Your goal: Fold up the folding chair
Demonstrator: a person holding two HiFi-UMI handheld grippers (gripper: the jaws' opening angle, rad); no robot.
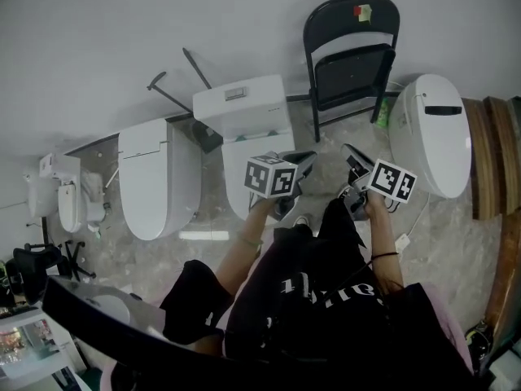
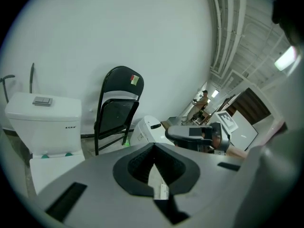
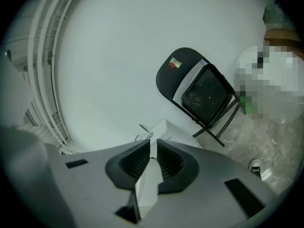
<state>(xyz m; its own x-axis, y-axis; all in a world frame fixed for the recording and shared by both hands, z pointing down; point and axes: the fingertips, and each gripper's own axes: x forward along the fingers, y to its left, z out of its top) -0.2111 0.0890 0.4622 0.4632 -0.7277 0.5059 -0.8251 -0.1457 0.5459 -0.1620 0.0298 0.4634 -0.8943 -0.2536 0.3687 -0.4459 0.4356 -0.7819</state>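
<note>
The black metal folding chair (image 1: 352, 55) stands against the white wall with its seat tipped up close to the backrest. A small red and green sticker sits on the backrest. Both gripper views show the chair (image 2: 116, 113) (image 3: 204, 91) some way ahead of the jaws. My left gripper (image 1: 308, 158) (image 2: 153, 148) is shut and holds nothing. My right gripper (image 1: 348, 150) (image 3: 151, 146) has a narrow gap between its jaws, also with nothing in it. Both are held close to the person's body, short of the chair and apart from it.
A white toilet with a tank (image 1: 244, 112) stands left of the chair, another white toilet (image 1: 159, 173) further left, and a third (image 1: 431, 133) on the right. A green bottle (image 1: 381, 114) sits by the chair's feet. Wooden panels (image 1: 488, 153) line the right edge.
</note>
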